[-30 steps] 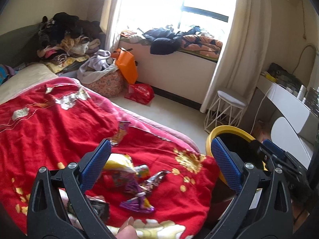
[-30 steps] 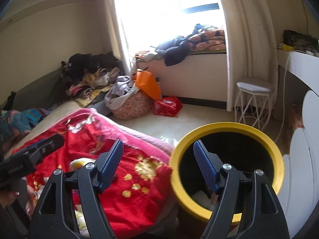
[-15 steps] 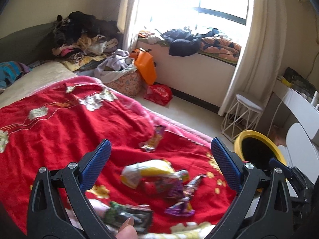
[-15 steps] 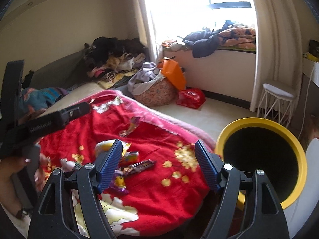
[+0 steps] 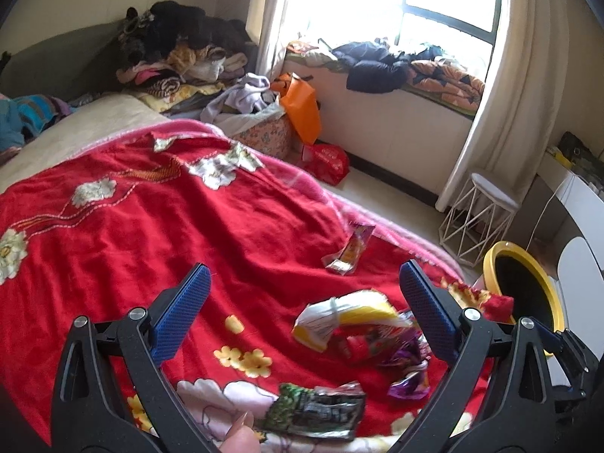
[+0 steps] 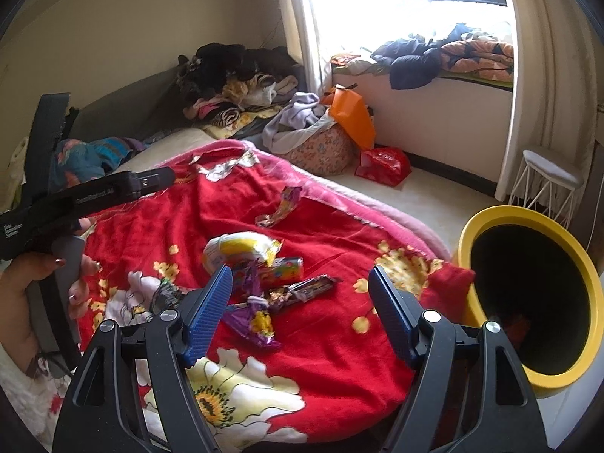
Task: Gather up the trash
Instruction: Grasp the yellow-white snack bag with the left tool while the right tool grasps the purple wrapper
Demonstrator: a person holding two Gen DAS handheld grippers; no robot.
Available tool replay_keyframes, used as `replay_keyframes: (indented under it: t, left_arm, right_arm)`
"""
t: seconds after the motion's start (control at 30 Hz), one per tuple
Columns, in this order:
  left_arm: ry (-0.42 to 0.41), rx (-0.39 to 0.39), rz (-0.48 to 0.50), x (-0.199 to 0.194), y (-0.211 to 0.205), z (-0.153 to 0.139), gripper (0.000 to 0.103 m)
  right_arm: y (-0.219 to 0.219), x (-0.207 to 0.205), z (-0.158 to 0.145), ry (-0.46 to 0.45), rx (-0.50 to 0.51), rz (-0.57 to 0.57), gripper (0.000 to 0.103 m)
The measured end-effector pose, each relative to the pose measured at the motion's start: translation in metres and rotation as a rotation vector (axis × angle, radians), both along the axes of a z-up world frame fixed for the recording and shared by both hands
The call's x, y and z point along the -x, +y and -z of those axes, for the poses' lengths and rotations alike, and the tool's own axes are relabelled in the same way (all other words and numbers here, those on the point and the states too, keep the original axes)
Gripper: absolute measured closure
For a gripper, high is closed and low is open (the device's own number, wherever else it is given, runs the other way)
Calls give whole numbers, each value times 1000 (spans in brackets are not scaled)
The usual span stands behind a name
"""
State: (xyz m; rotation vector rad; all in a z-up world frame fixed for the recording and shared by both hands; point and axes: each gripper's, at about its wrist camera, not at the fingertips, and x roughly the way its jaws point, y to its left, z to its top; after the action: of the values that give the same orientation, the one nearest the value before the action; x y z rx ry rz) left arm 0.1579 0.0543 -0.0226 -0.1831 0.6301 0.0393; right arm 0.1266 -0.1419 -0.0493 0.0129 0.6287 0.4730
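Note:
Several snack wrappers lie on a red flowered blanket [image 5: 151, 226] [image 6: 328, 339]. A yellow-white bag [image 5: 339, 311] [image 6: 241, 247], a purple wrapper [image 5: 409, 381] [image 6: 251, 317], a dark green wrapper [image 5: 317, 411] and a lone orange-purple wrapper [image 5: 351, 247] [image 6: 281, 207] show. My left gripper [image 5: 304, 298] hangs open above the pile, nothing between its fingers. My right gripper [image 6: 300, 294] is open too, over the purple wrapper and a dark bar wrapper [image 6: 302, 288]. A yellow-rimmed black bin [image 6: 528, 302] [image 5: 524, 287] stands at the bed's right corner.
A hand [image 6: 22, 283] holds the left gripper's handle at the right wrist view's left edge. A white wire stool [image 5: 479, 222], a red bag [image 6: 383, 164] and a fabric basket with an orange bag [image 6: 351, 117] stand on the floor. Clothes pile behind the bed.
Both views have swung left from the yellow bin toward the bed. The wrapper pile now lies under both grippers. The jaws kept their wide spread.

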Motion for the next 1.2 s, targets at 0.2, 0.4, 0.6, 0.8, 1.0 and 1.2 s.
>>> replay_keyframes:
  t: [0.2,0.4,0.6,0.8,1.0,1.2]
  left_arm:
    - [75,12,2,-7,12,22,28]
    - [170,95,20,-15,26,50,57]
    - [222,140,88,-19,23,68,61]
    - [254,178,122,-26,18,82,61]
    - [254,246,150,-34,23,92,61]
    - [248,252,171,-43,18,94,61]
  right_arm:
    - [16,-1,13,44,27,-37,31]
    - [26,-6,25,93,41,-59,35]
    - [30,-14,36,146,39,-70,38]
    - [30,-23,44,203,20,-72,40]
    - [31,-32,53,267,2,-81,45]
    - [35,-38,64,336,-5,-94,51]
